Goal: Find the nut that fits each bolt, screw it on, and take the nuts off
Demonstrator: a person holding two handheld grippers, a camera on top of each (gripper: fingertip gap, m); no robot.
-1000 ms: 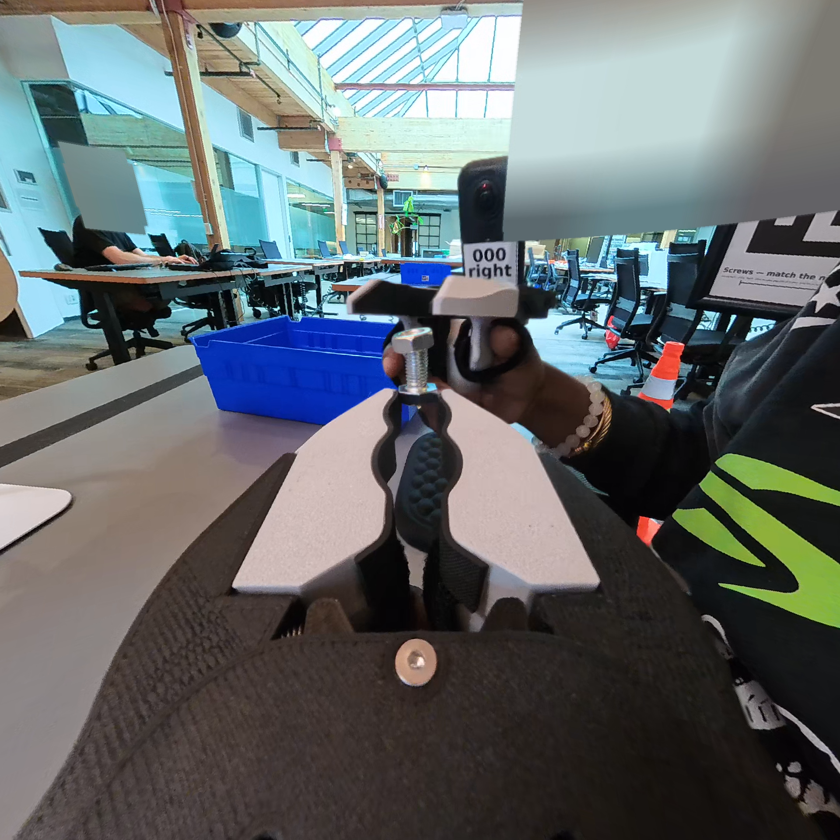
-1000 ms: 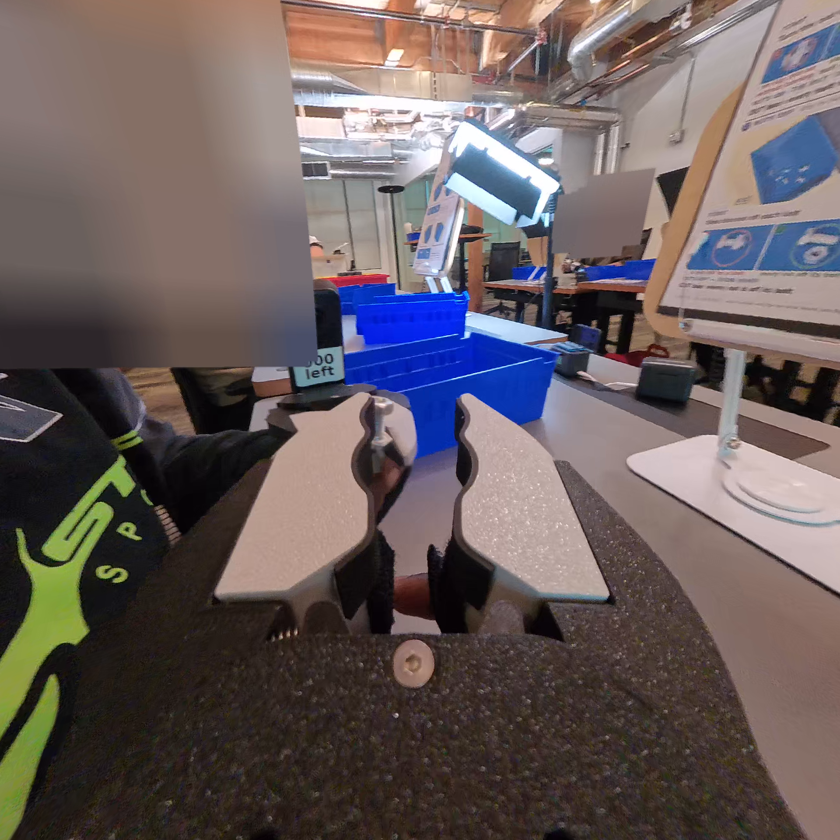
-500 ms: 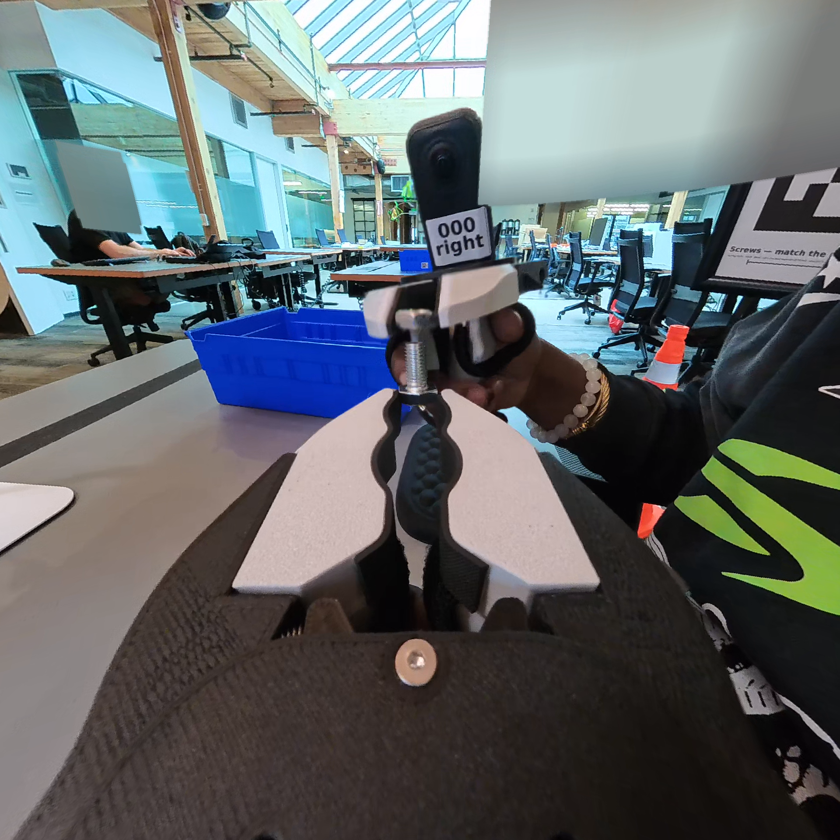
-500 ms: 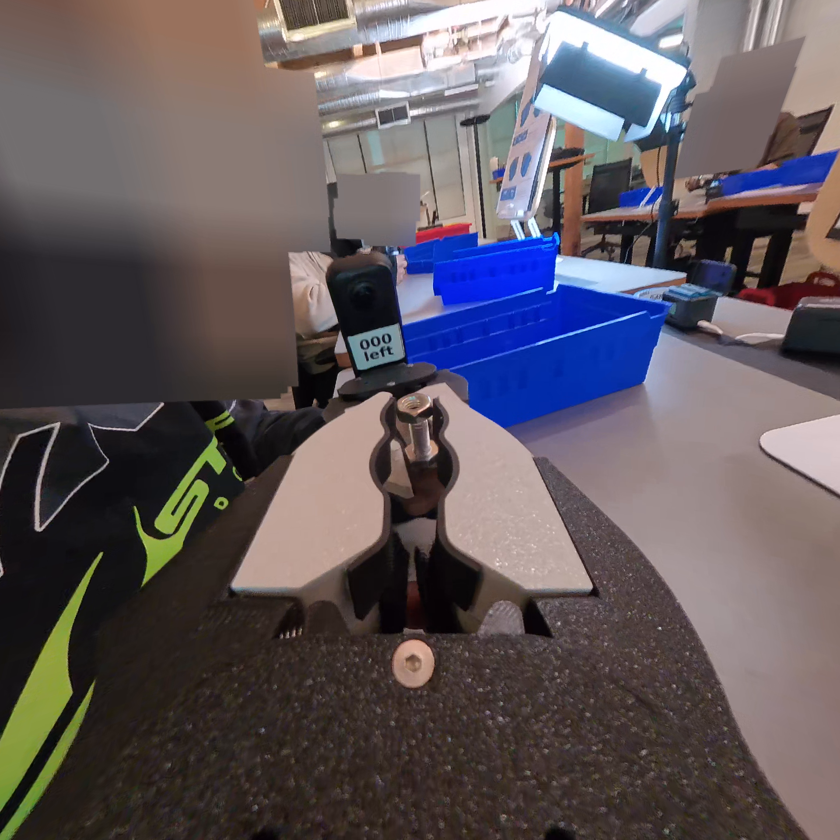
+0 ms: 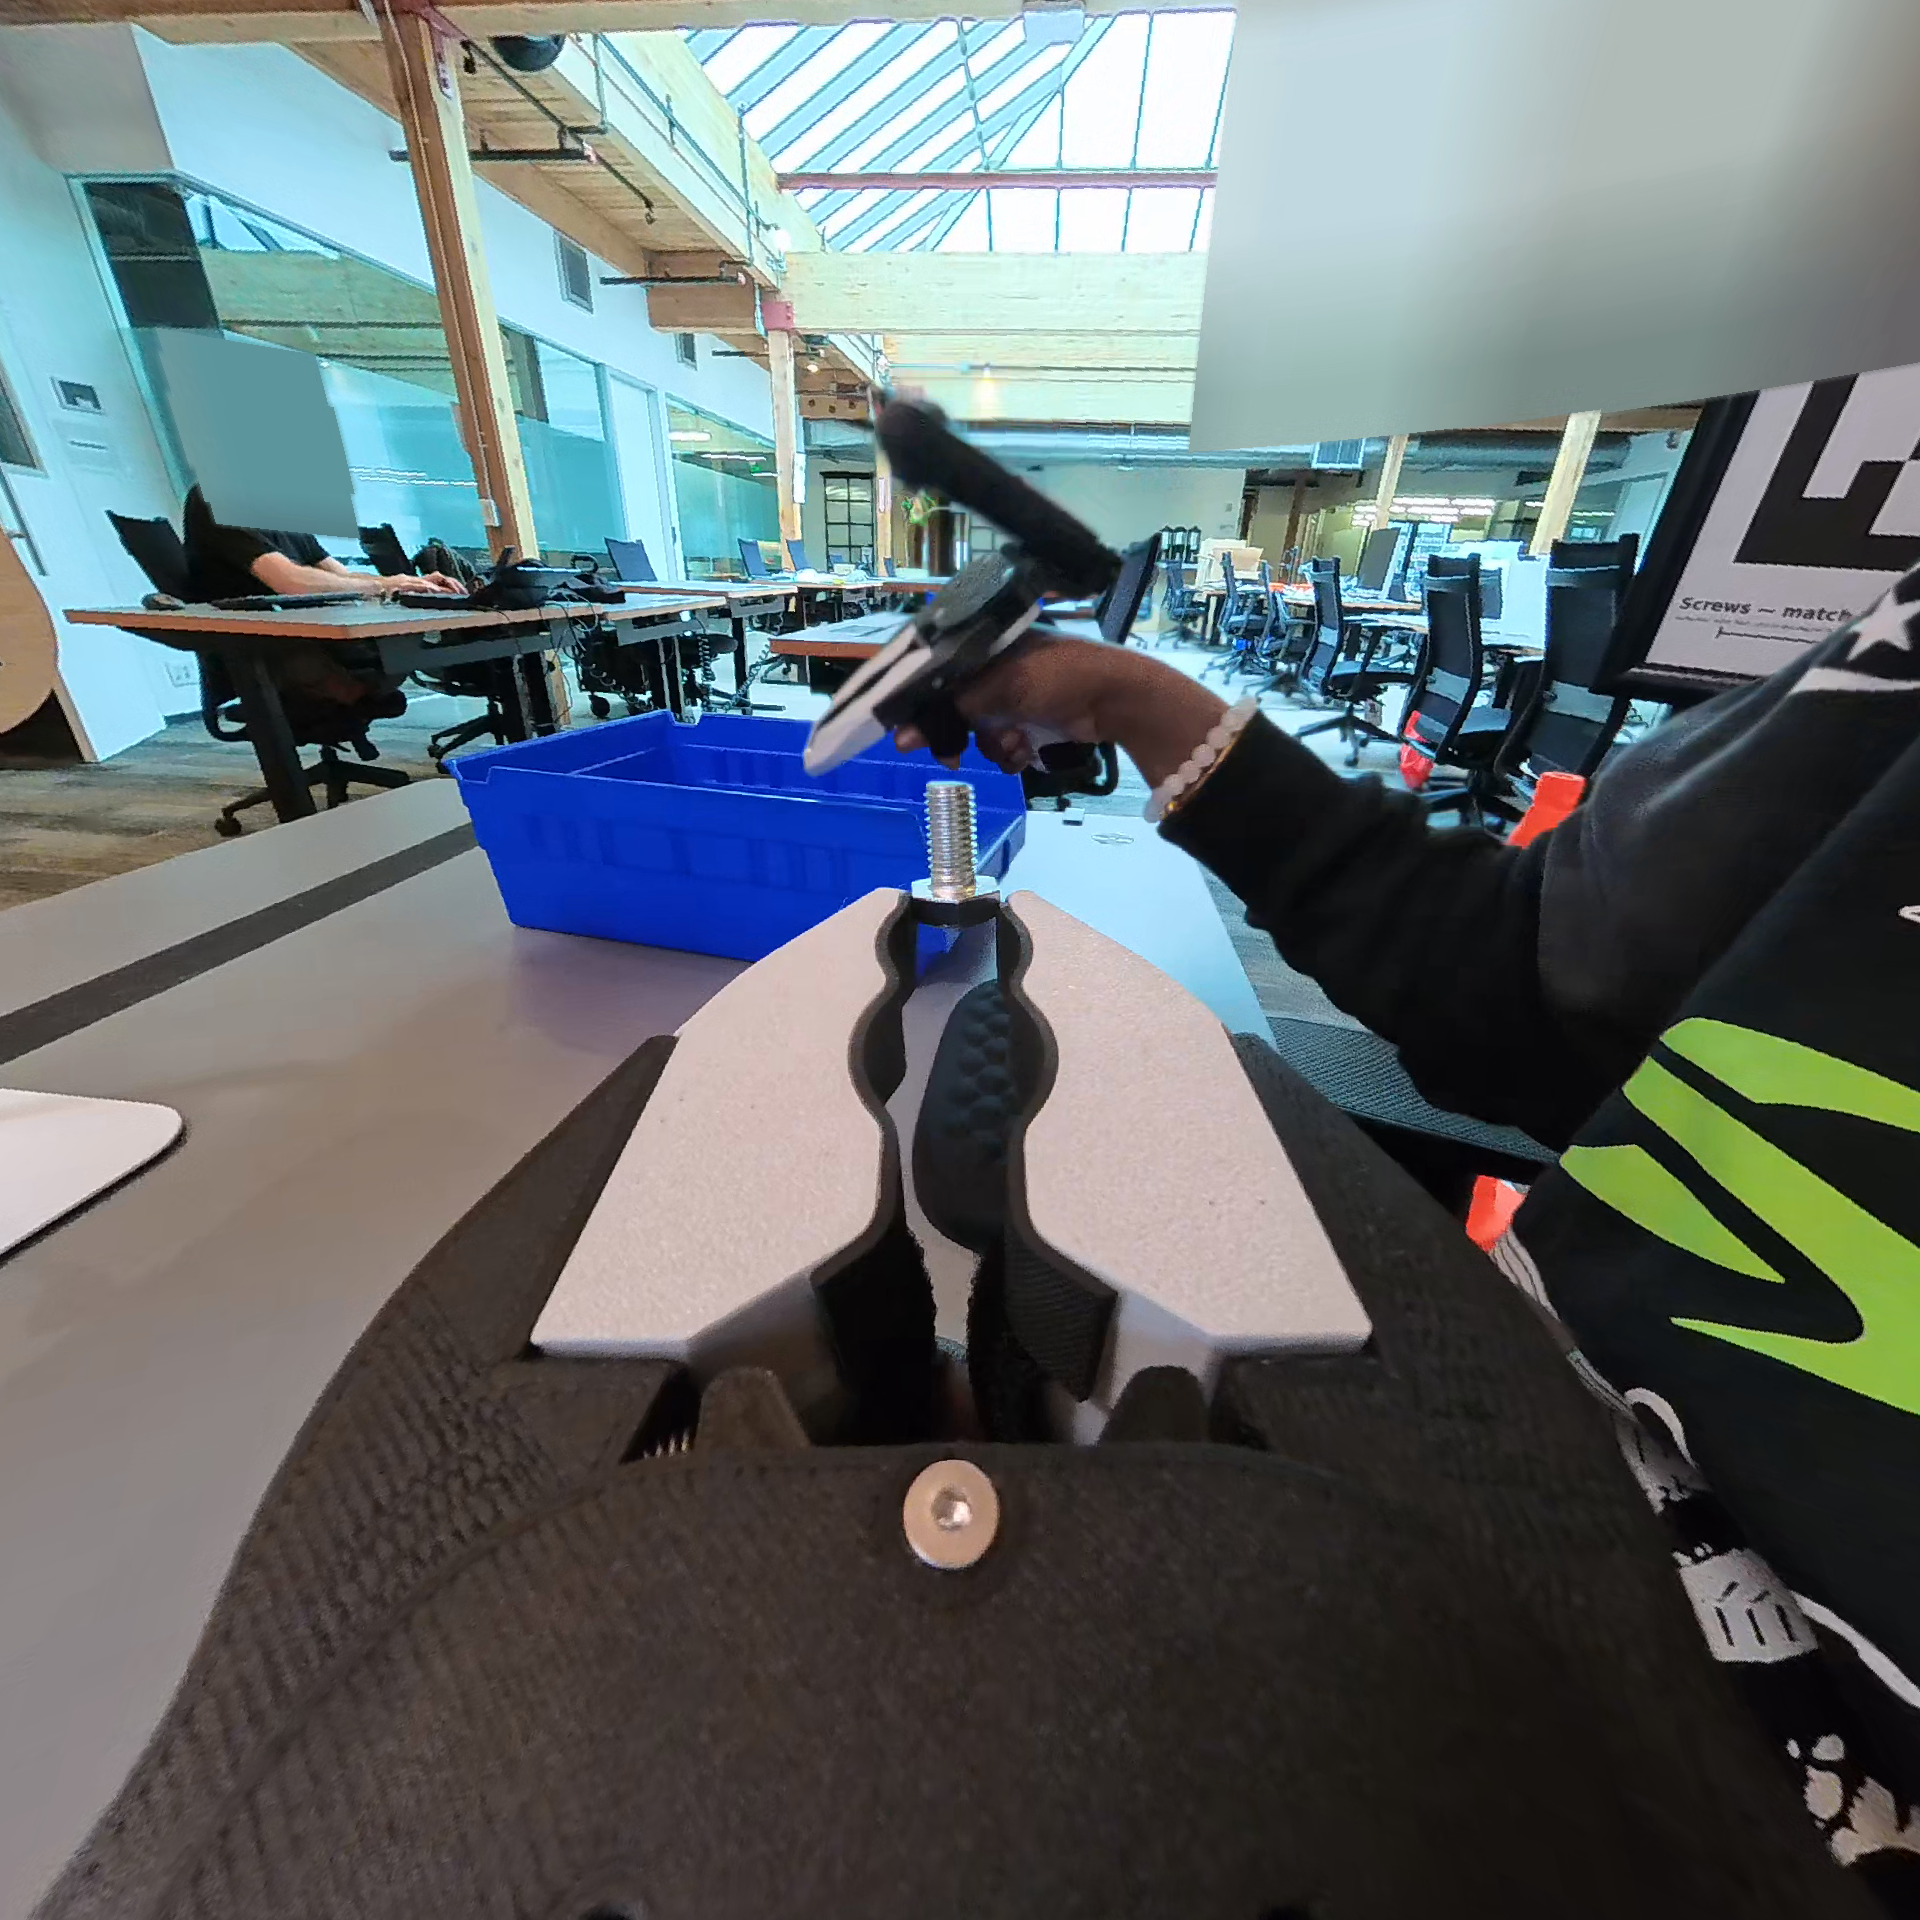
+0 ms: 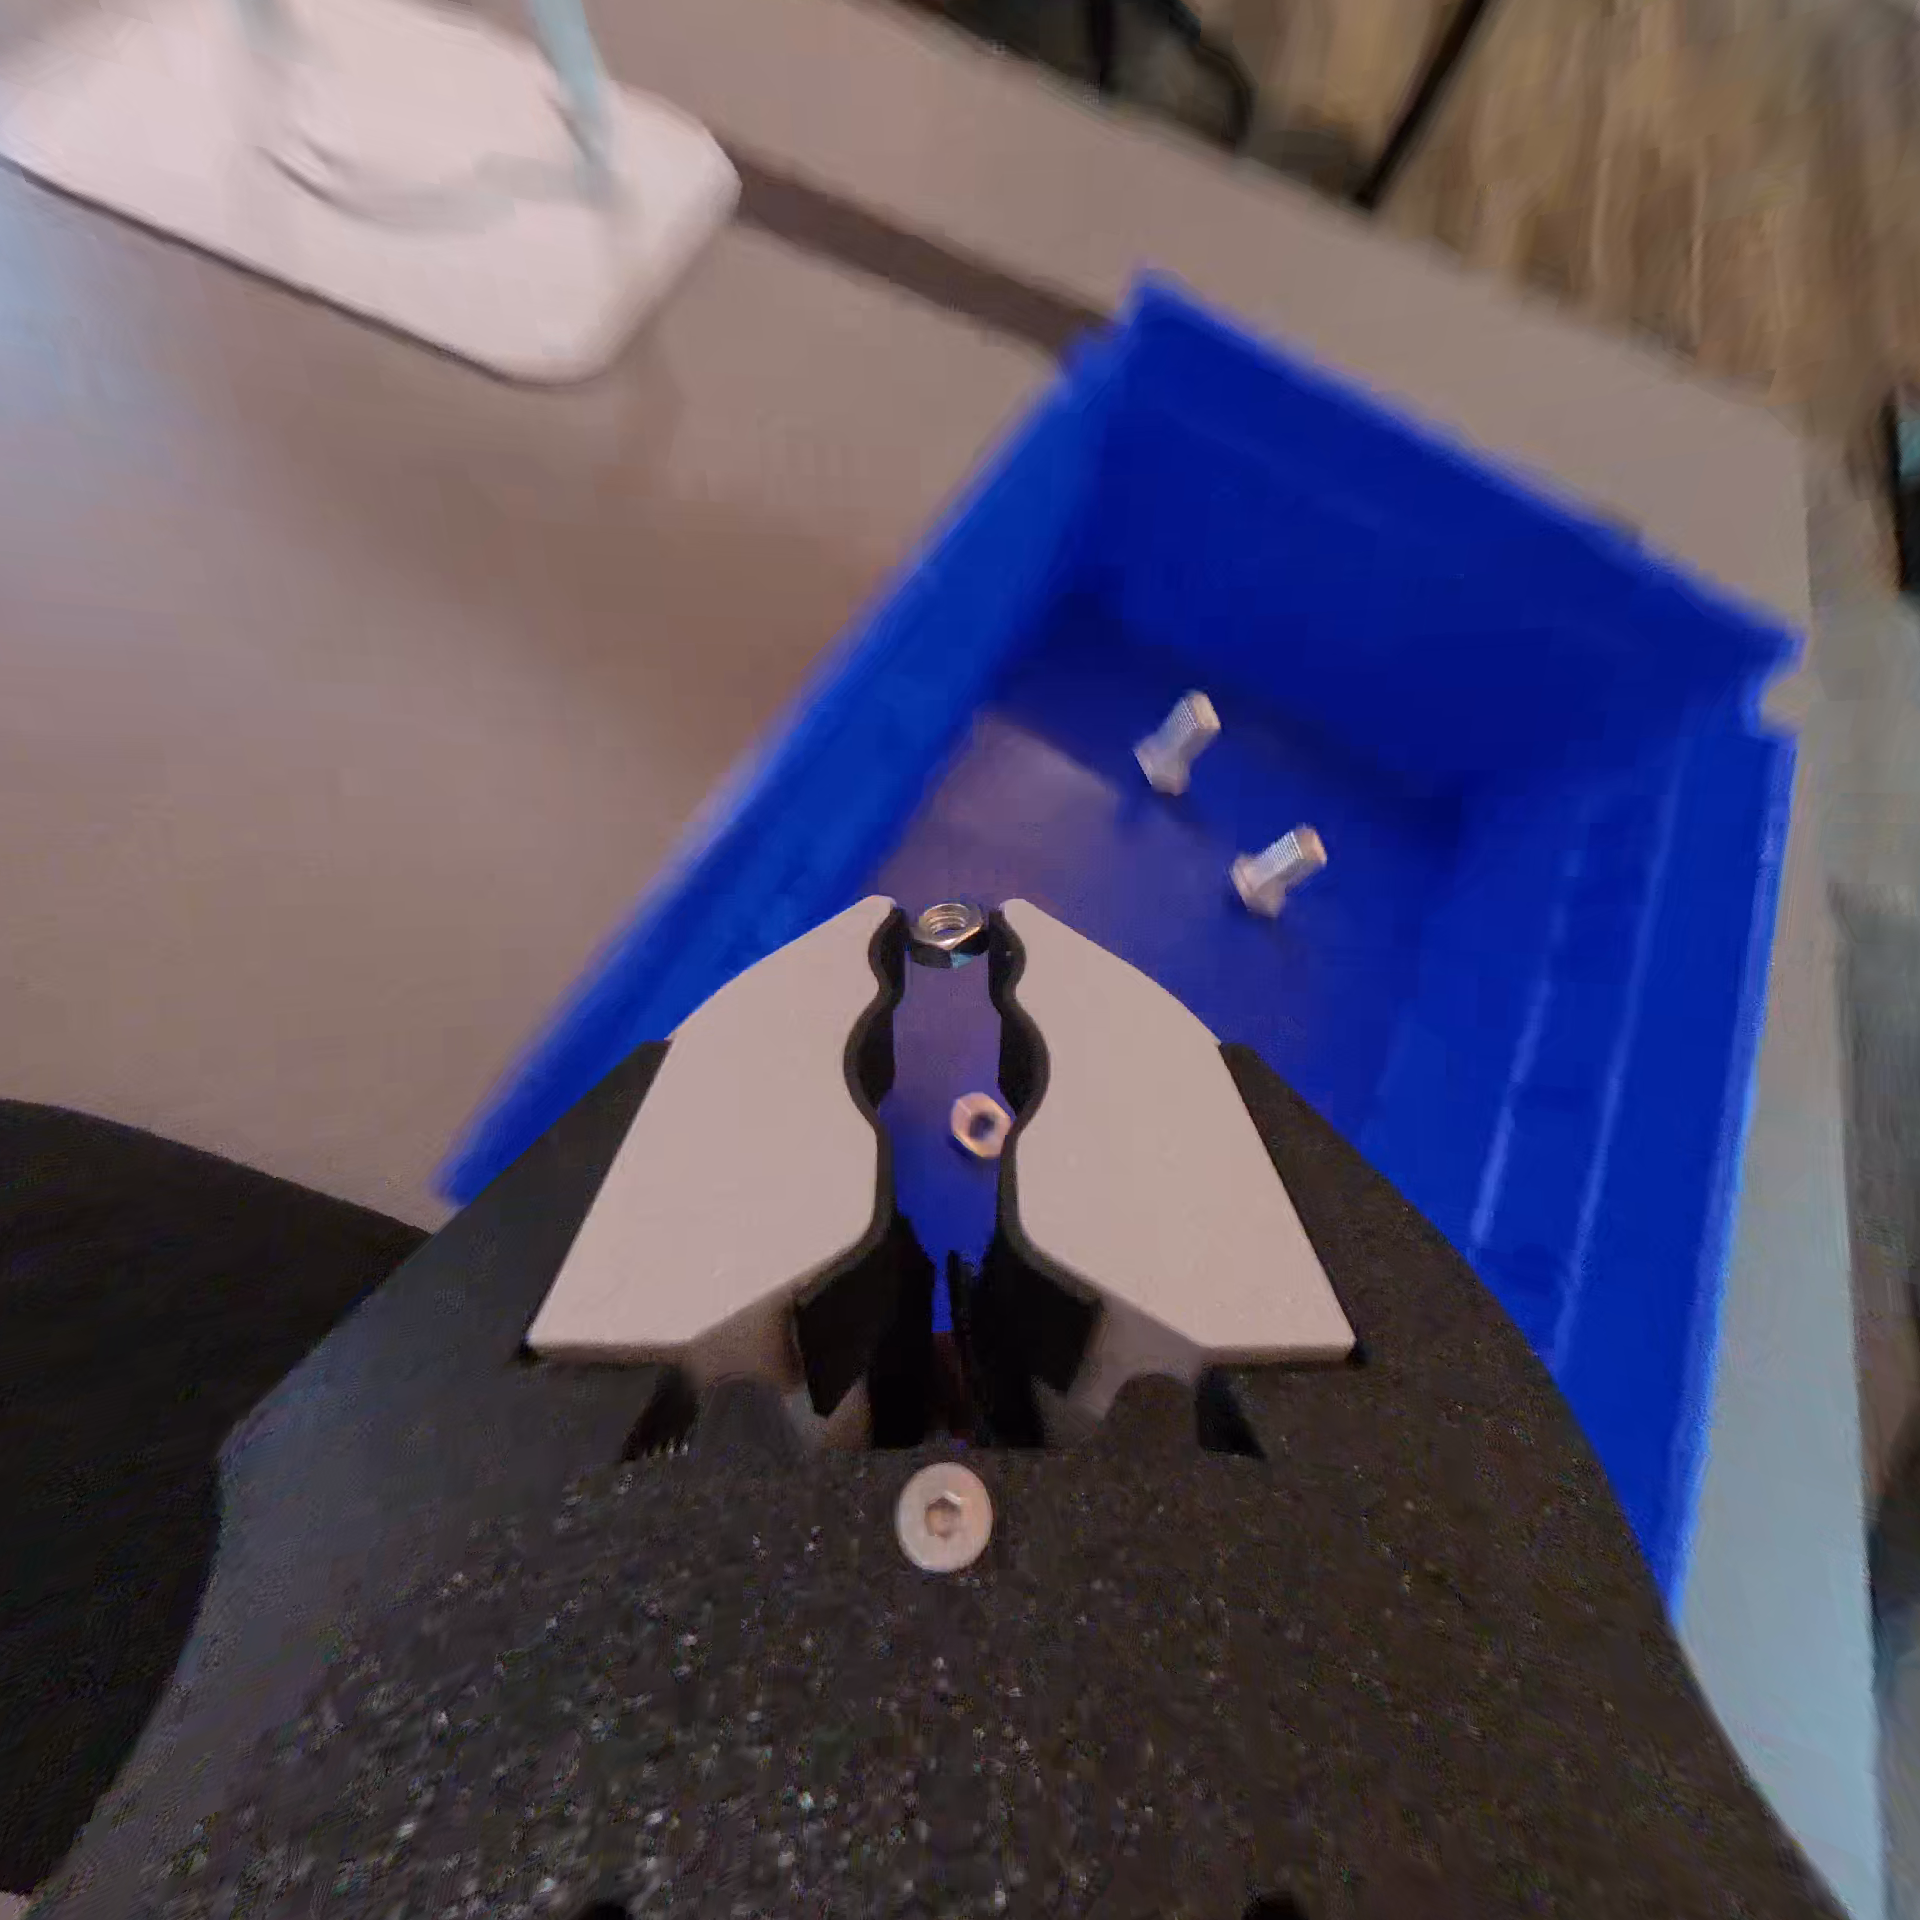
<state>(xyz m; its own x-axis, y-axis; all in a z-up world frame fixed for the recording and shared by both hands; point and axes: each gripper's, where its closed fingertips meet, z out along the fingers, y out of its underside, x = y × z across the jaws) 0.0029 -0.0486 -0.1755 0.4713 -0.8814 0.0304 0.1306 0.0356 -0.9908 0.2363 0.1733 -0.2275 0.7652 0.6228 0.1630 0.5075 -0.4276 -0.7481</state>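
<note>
sign board (image 5: 1787, 540) | far right, left wrist view | printed line and black-white code pattern

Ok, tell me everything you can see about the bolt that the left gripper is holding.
The bolt is short, bright silver metal, threaded along the whole shaft that shows. It stands upright, plain end up with no nut on it, and its wider base is pinched between the tips of the left gripper. Nothing else touches it. Behind it sits the blue bin, and the right gripper hangs above, apart from it.
</note>
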